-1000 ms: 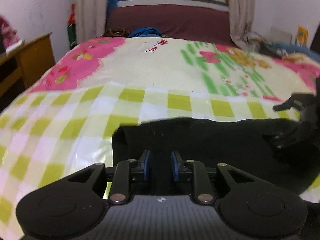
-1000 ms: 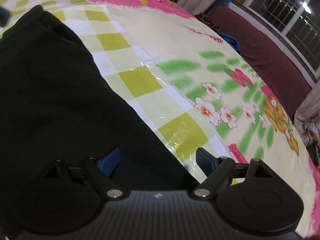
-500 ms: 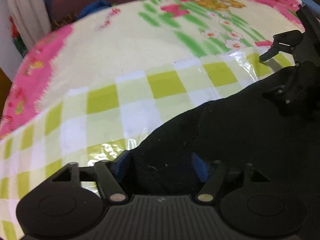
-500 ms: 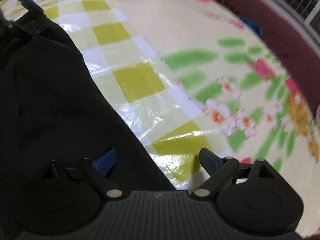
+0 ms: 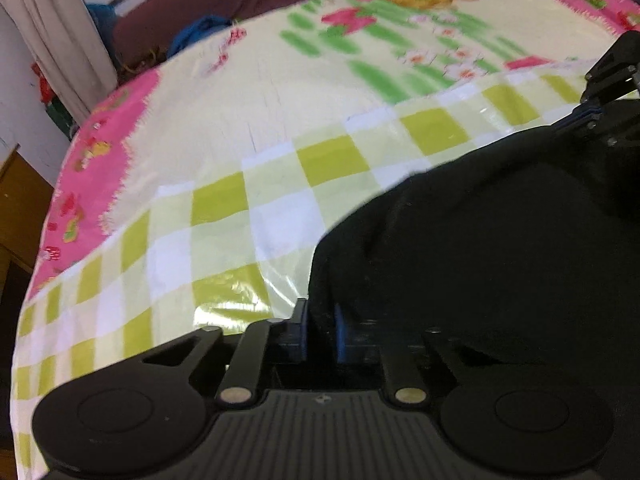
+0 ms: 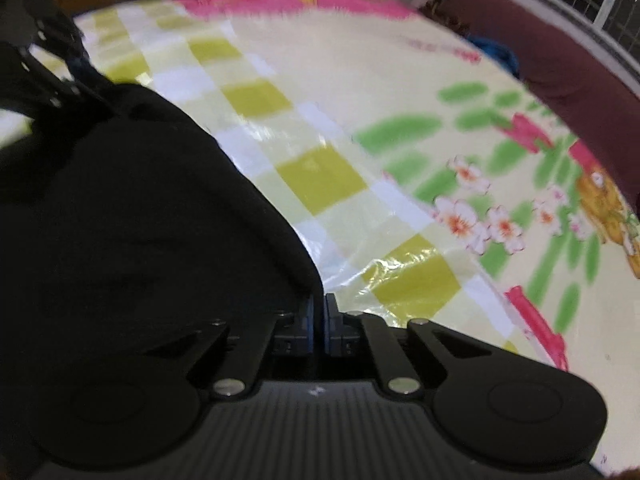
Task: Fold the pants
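Black soft-fabric pants (image 5: 500, 248) fill the lower right of the left wrist view and the left half of the right wrist view (image 6: 132, 216), lying rumpled on the glossy plastic bed cover (image 5: 256, 168) printed with green-and-white checks, pink borders and flowers. A dark maroon cushioned headboard (image 5: 248, 4) runs across the top; a blue cloth (image 5: 196, 34) near it is blurred. The left gripper (image 5: 320, 330), matte black with blue pads, is pinched on the pants' edge at lower centre. The right gripper (image 6: 319, 326) is likewise clamped tight on a pant edge. No writing is readable.
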### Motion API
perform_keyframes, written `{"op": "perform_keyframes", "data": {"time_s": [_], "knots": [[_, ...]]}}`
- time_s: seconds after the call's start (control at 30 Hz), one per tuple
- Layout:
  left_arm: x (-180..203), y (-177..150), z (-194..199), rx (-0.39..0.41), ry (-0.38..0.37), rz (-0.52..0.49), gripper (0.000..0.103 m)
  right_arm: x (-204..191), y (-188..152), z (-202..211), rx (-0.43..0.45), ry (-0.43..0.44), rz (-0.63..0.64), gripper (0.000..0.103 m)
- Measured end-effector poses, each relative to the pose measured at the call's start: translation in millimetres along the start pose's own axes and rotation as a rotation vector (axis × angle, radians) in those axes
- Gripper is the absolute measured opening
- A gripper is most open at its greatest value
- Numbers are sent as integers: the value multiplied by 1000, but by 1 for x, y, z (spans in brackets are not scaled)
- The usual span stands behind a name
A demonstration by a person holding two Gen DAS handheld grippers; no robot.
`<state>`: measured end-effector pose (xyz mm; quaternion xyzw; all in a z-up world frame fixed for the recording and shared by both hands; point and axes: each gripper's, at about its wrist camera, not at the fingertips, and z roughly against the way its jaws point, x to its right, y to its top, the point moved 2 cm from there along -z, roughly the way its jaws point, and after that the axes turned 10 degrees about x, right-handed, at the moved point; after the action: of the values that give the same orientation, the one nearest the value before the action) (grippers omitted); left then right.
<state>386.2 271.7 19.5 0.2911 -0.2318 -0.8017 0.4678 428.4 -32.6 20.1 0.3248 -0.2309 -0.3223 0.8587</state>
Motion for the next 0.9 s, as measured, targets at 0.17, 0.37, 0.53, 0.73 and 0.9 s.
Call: {"op": "perform_keyframes", "data": {"time_s": [0.17,0.37,0.53,0.73,0.9], "knots": [[24,-28,85,121,-14,64,25,-36,-7,106,111,34,-8,4],[82,-118,172,181,14,119,25,-127,-71,205,99,75,-41,3],[114,-192,174,105,79,225,27,-213,-142,203,-4,114,-105,0],[120,-204,187,156,154,293,27,-264,-136,206,43,24,105,3],[133,-187,193,220,195,107,37,-249,-107,191,66,-55,275,29]]}}
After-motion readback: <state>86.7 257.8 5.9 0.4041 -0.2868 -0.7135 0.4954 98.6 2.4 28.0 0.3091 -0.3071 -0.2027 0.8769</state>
